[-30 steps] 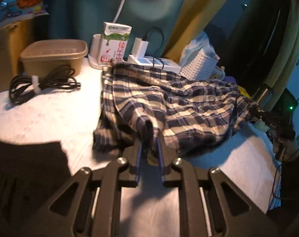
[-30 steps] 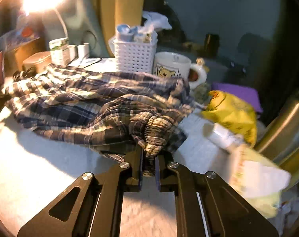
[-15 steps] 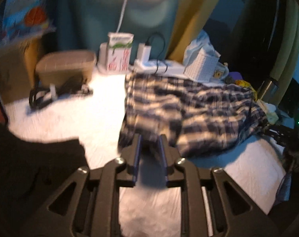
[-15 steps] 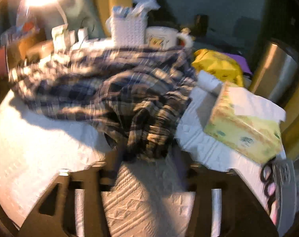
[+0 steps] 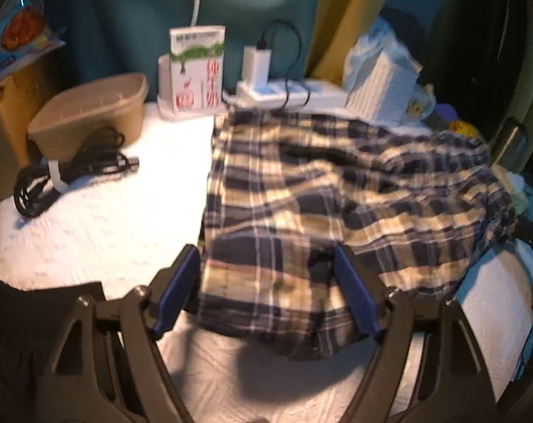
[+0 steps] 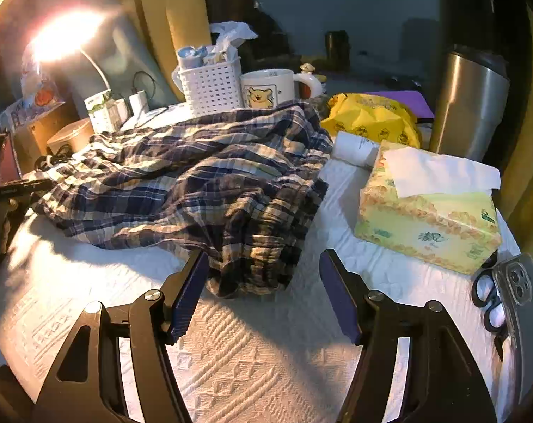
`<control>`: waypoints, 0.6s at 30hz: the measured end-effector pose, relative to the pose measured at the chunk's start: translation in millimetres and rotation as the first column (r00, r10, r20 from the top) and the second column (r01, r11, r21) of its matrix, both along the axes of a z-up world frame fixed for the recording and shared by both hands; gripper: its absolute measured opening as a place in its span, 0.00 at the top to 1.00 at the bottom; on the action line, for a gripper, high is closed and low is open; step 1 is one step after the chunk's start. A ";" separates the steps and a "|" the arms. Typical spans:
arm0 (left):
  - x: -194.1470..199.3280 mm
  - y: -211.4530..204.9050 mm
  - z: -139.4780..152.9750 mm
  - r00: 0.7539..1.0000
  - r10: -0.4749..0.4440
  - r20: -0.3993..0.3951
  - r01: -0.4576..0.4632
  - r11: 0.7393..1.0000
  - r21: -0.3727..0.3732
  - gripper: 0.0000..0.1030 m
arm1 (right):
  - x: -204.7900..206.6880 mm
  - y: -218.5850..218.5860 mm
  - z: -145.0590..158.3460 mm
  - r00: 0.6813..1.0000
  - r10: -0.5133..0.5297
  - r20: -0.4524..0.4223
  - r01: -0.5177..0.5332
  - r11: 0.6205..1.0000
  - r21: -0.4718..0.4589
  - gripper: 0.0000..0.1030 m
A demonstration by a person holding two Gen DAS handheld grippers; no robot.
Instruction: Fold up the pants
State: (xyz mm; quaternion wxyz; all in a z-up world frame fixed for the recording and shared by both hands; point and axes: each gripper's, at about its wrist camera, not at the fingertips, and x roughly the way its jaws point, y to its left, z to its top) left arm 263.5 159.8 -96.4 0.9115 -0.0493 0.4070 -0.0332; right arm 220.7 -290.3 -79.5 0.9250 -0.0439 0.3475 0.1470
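Your left gripper is opening its jaws: the plaid hem lies between them, but the pads no longer press it. Your right gripper is opening its jaws too, just short of the bunched waistband, gripping nothing. The plaid pants lie in a loose, rumpled heap along the middle of the counter, reaching toward its far edge. By the look of it one rough fold is down; smoothing and further folds remain. The layers underneath are hidden, so you cannot tell whether the legs align. The left wrist view is blurred, and the counter's near corners are cut off.
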 end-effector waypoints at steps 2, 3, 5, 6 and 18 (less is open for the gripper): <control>-2.3 -4.5 0.2 1.000 -0.024 0.015 0.024 1.000 0.010 0.23 | 1.7 -1.2 -1.4 1.000 -0.011 -0.009 0.011 1.000 -0.001 0.33; -7.0 -6.6 4.0 0.997 -0.057 0.058 0.057 0.998 -0.002 0.24 | 2.2 -2.5 -1.5 1.000 -0.020 -0.011 0.020 1.000 -0.001 0.33; -14.3 -8.8 11.8 0.989 -0.084 0.122 0.083 0.996 0.011 0.39 | 2.0 -4.2 -1.8 0.999 -0.033 -0.011 0.033 0.999 -0.002 0.33; -15.1 -9.0 14.1 0.989 -0.083 0.122 0.081 0.996 0.026 0.73 | 2.4 -4.5 -2.2 0.999 -0.037 -0.014 0.037 0.999 -0.004 0.33; -39.9 31.4 -5.5 0.999 0.000 0.053 0.000 1.000 0.004 0.94 | 6.5 0.9 -6.8 0.998 -0.050 -0.040 0.048 0.998 -0.048 0.33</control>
